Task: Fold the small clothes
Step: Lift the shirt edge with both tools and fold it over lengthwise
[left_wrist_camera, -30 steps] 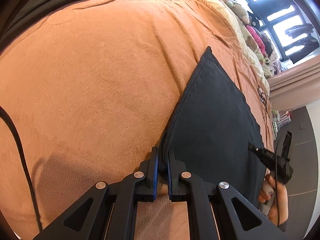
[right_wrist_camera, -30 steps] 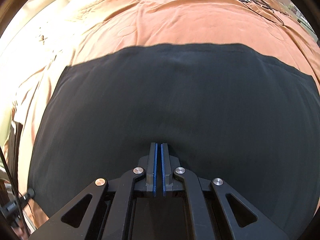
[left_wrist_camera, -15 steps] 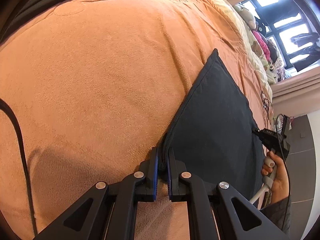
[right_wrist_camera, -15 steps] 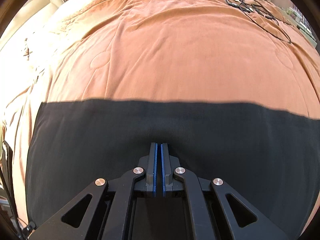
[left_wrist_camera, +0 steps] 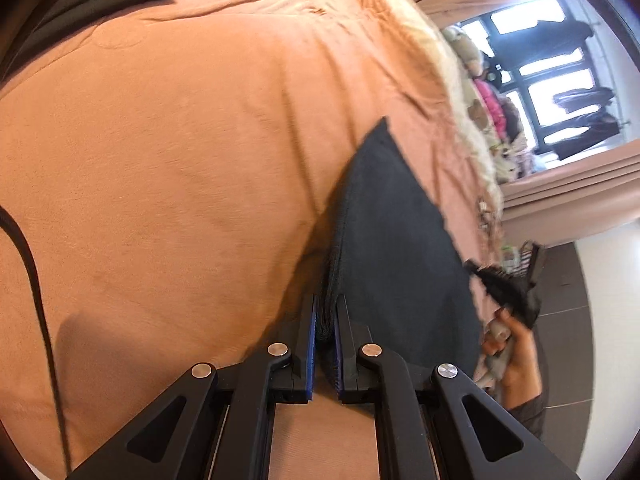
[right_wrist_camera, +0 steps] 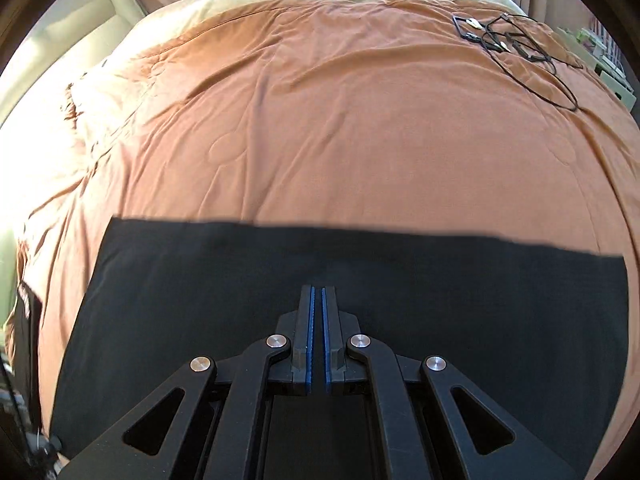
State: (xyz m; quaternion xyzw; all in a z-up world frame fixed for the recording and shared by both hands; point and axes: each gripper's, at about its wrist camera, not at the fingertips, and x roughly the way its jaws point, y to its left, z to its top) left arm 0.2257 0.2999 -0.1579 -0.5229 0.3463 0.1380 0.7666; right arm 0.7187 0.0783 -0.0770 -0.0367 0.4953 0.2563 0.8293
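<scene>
Left gripper (left_wrist_camera: 325,320) pinches the cloth's (right_wrist_camera: 280,300) bunched edge; right gripper (right_wrist_camera: 318,300), pressed together, over the cloth, whose long axis runs crosswise.

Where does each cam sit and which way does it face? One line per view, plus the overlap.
Left wrist: sits behind the left tool, angled down across the orange bedspread toward a window; its fingers clamp the dark garment edge; the person's right hand shows at right.
Right wrist: sits behind the right tool, looking down the bed toward the black cables; fingers shut over the garment.
Shared: garment, bedspread.
</scene>
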